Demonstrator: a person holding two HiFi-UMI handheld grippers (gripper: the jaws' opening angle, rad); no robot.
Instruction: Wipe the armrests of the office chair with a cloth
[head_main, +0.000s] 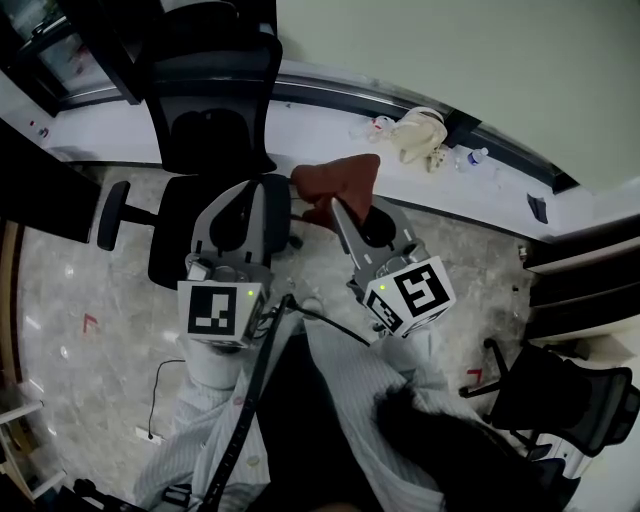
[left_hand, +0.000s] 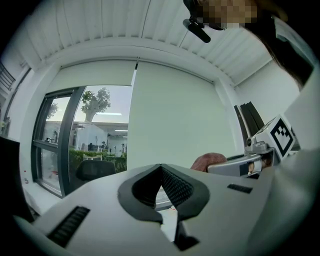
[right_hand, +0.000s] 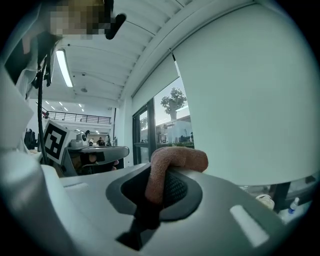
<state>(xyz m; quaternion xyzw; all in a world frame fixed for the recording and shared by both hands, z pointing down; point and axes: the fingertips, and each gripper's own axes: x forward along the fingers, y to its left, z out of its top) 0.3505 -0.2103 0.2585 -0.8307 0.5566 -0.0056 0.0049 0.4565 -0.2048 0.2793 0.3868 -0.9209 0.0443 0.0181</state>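
Note:
A black office chair (head_main: 215, 100) stands ahead and to the left, its left armrest (head_main: 110, 215) in plain sight and its seat (head_main: 180, 235) partly behind my left gripper (head_main: 264, 186). That gripper points level, its jaws together with nothing between them (left_hand: 161, 168). My right gripper (head_main: 336, 206) is shut on a reddish-brown cloth (head_main: 340, 176), which folds over the jaw tips (right_hand: 176, 159). The two grippers are held side by side above the floor, apart from the chair. The cloth (left_hand: 208, 161) also shows in the left gripper view. The chair's right armrest is hidden.
A white ledge (head_main: 330, 125) runs along the wall behind the chair, with a pale stuffed bag (head_main: 420, 132) and a small bottle (head_main: 476, 156) on it. A second black chair (head_main: 562, 398) stands at the lower right. A thin cable (head_main: 165, 385) lies on the marbled floor.

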